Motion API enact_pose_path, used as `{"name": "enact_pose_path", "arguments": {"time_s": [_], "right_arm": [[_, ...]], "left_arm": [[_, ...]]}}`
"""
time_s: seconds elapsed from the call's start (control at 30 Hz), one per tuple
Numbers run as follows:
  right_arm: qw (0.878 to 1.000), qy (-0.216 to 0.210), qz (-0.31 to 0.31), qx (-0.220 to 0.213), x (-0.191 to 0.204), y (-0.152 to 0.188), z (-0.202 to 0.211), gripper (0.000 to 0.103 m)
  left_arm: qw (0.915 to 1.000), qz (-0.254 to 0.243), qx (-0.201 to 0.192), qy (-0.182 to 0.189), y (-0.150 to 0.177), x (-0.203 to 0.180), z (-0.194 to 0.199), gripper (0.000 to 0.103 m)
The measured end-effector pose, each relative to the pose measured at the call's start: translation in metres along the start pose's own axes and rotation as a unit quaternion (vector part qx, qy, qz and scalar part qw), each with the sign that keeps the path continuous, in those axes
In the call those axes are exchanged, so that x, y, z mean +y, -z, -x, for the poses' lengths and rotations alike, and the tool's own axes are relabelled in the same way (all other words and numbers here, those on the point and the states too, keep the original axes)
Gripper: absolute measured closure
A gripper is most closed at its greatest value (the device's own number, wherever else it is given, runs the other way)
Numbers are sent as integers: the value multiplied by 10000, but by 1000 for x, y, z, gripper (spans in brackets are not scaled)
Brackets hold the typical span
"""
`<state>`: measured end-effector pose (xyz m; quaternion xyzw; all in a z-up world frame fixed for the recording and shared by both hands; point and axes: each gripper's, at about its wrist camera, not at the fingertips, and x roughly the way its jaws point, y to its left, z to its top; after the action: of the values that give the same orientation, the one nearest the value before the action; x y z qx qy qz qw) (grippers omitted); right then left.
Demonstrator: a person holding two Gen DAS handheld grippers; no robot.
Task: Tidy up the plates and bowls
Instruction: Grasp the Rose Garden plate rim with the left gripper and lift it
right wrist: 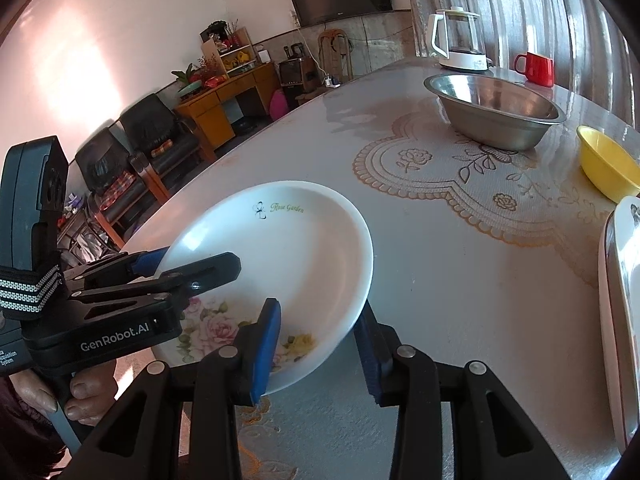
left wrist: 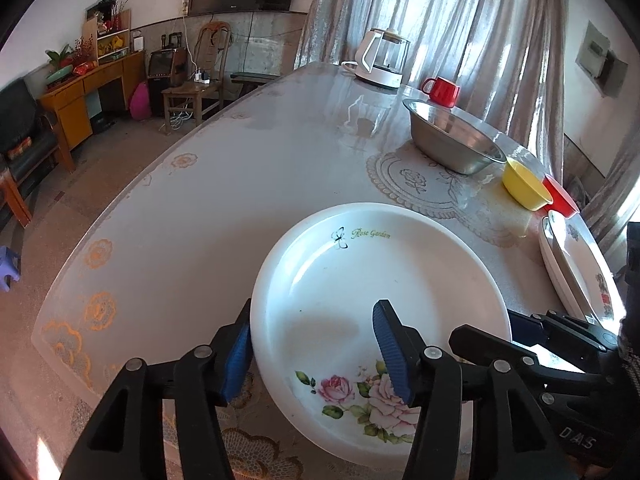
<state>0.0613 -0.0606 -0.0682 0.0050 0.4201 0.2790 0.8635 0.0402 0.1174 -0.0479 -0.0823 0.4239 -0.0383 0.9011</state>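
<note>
A white plate (left wrist: 384,280) with pink roses and "Rose Garden" lettering sits near the table's front edge; it also shows in the right wrist view (right wrist: 280,248). My left gripper (left wrist: 312,352) is open, its jaws straddling the plate's near left rim. My right gripper (right wrist: 320,344) is open, its jaws straddling the plate's near right rim. A stack of white plates (left wrist: 576,268) lies to the right, also in the right wrist view (right wrist: 620,312). A yellow bowl (left wrist: 524,184), a red bowl (left wrist: 560,196) and a steel bowl (left wrist: 456,136) stand behind.
A white kettle (left wrist: 382,60) and a red mug (left wrist: 442,91) stand at the table's far end by the curtain. The table's left edge (left wrist: 120,208) drops to the floor, with chairs and a wooden desk (left wrist: 88,92) beyond.
</note>
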Motion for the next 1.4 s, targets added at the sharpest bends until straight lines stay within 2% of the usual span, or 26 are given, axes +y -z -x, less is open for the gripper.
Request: {"name": "enact_pose_path", "arguments": {"time_s": [0.2,0.33,0.63,0.77,0.97,1.1,1.2,1.4], "right_arm": [[9996,-129,-236,48,-5,-2,0,64],[9993,-183,-313,77,-7,-2,2,64],[9977,-334,-592,26,-18,4,9,64],[9982,-169,-578,-13,-18,4,12,64],[9994,64,-321,-80,-10,4,10,63],[9994,104,-307,-118,-8,4,10,60],[9985,-108,-533,-79,-16,2,10,60],[9971,-248,-720,-52,-18,6,16,60]], "left_arm": [[10000,76,30,1,-1,-1,1,47],[9999,17,-116,33,-3,-5,9,47],[9996,-43,-182,217,-3,-14,13,48],[9998,-6,39,189,1,-14,-1,48],[9997,-217,-110,-45,1,-20,-5,46],[9996,-5,-93,278,0,-12,1,46],[9992,-66,-238,308,0,-15,10,46],[9981,-164,-426,424,-6,-24,24,46]]}}
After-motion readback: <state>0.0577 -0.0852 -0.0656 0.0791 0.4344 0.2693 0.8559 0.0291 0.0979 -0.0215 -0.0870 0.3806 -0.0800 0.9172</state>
